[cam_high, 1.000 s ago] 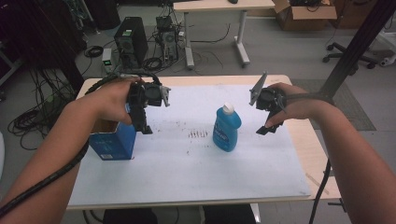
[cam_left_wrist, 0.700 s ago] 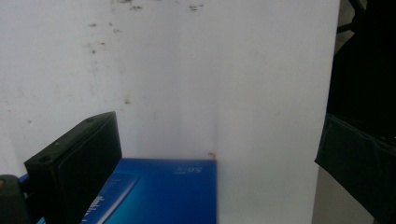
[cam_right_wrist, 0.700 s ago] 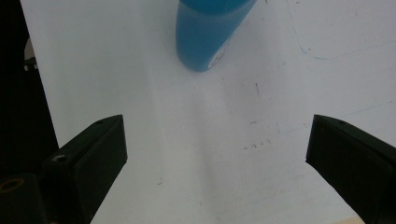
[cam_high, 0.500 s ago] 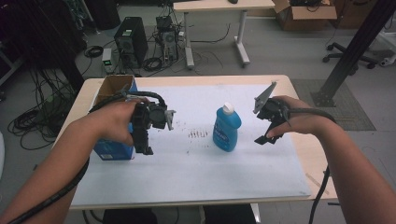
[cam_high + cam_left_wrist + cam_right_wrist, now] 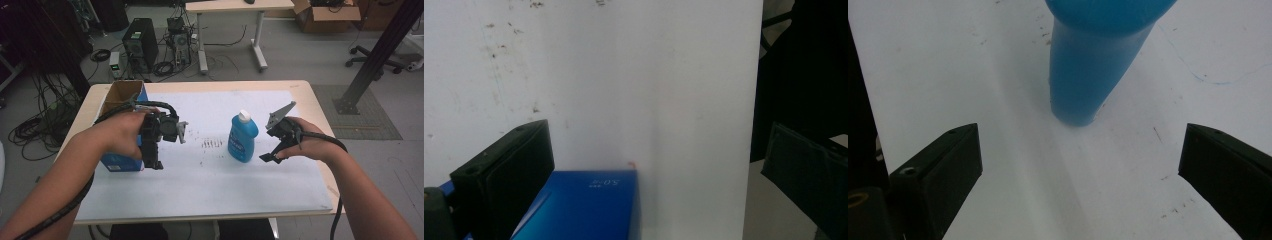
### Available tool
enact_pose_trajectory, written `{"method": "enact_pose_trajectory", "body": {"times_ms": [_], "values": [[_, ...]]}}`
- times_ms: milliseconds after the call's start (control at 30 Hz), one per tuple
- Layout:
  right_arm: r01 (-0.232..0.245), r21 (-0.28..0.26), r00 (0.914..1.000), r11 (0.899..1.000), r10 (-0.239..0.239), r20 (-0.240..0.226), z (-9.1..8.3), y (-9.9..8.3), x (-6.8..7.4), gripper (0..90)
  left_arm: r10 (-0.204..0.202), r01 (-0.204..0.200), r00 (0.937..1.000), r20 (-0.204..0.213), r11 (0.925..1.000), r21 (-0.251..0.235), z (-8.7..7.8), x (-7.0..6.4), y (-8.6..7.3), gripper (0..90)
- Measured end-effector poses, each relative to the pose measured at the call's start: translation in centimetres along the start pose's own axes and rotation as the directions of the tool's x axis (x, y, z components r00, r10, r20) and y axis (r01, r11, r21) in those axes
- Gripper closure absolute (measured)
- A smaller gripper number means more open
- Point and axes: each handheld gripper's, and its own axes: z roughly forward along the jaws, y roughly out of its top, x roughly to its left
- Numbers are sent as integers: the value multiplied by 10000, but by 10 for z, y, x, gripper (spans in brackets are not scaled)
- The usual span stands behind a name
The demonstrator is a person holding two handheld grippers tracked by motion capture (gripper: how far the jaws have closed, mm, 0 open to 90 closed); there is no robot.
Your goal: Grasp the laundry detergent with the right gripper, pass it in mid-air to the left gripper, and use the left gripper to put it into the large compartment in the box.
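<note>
Bottle, blue with a white cap, is standing upright near the centre of the white sheet covering the worktop; in the right gripper view its base is showing at twelve o'clock between the two jaws and beyond their tips, not yet touched.

Right gripper: hovering just beside the bottle at its three o'clock in the high view, jaws standing wide apart and holding nothing, pointing down toward the sheet.

Left gripper: hovering at the bottle's nine o'clock, well apart from it, over the near corner of the blue carton. Its jaws are spread wide and empty; in the left gripper view one jaw is sitting over the carton's blue face, the other out past the sheet's edge.

Blue carton: open-topped, brown inside, resting at the nine o'clock side of the worktop, partly behind the left hand.

Scattered dark specks: lying on the sheet between the carton and the bottle.

Farther off, at twelve o'clock: computer towers and cables on the floor, a second table.

Step in hand, as judged: the approach, with the right gripper lining up on the bottle. The next move is calling for advancing until the jaws are straddling the body, then closing squarely, since a glancing touch could tip it.
</note>
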Motion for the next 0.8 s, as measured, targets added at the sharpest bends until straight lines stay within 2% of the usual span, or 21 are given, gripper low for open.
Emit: {"method": "enact_pose_trajectory", "body": {"times_ms": [33,100,200,300,500,733,800], "values": [[-264,-247,9996,9993,267,114,2,-2,1,38,15,-15,10000,4,10000,14,-1,0,1,3],[-409,-432,9991,9982,411,40,5,-5,3,39,17,-17,10000,19,10000,-14,-1,0,1,3],[-432,-479,9990,9979,437,112,6,-6,5,36,69,-69,10000,22,10000,-8,-1,0,2,3],[-655,-803,9975,9946,675,225,12,-10,8,30,125,-125,9999,16,9999,-33,-2,0,5,3],[-827,-1107,9959,9904,863,275,20,-10,13,31,178,-179,9998,-23,9997,-162,-2,-1,8,3],[-1170,-1532,9907,9813,1261,511,32,-11,17,31,229,-229,9997,-14,9997,-60,-3,-3,9,2],[-1325,-1773,9860,9752,1479,768,35,-13,17,29,231,-231,9997,-40,9997,-73,-3,-4,9,2]]}}
